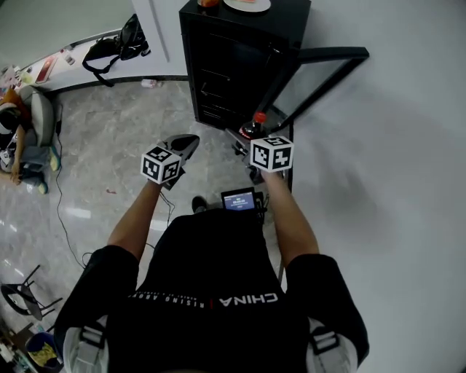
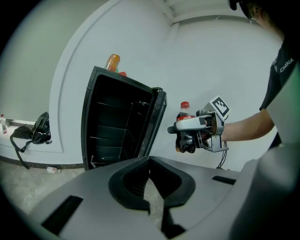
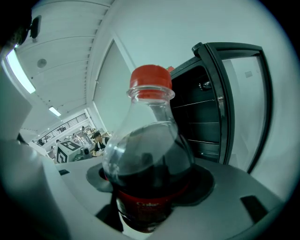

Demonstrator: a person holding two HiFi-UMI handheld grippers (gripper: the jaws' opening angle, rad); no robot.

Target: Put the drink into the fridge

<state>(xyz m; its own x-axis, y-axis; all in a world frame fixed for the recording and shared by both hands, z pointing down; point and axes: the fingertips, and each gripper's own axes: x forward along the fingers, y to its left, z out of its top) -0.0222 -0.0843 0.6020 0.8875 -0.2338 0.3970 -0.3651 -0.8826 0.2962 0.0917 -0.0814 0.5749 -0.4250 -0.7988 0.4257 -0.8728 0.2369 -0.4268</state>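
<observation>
**Cola bottle held before the open fridge**

**Head view.** A black fridge (image 1: 240, 51) stands against the white wall, its glass door (image 1: 324, 73) swung wide open to the right of the cabinet. A plate (image 1: 247, 4) rests on top of the fridge. The right tool (image 1: 251, 132) is raised in front of the fridge opening, near the hinge side, and grips an upright cola bottle (image 1: 256, 125) with a red cap. The left tool (image 1: 186, 143) is held up beside it, on the side away from the door, nearer the person than the fridge, and carries nothing. A black bag (image 1: 116, 49) lies on a low ledge, well apart from the fridge on the side away from the door.

**Left gripper view.** The jaws of the left tool are drawn together with nothing between them. Beyond them the fridge interior shows dark, with bare wire shelves. The bottle, clamped in the right tool, hangs in the air just beside the door's edge, outside the cabinet. An orange bottle (image 2: 112, 62) stands on top of the fridge.

**Right gripper view.** The jaws press on the lower body of the bottle at its red label. The bottle stands upright, part full of dark drink, and the open fridge lies behind it.
</observation>
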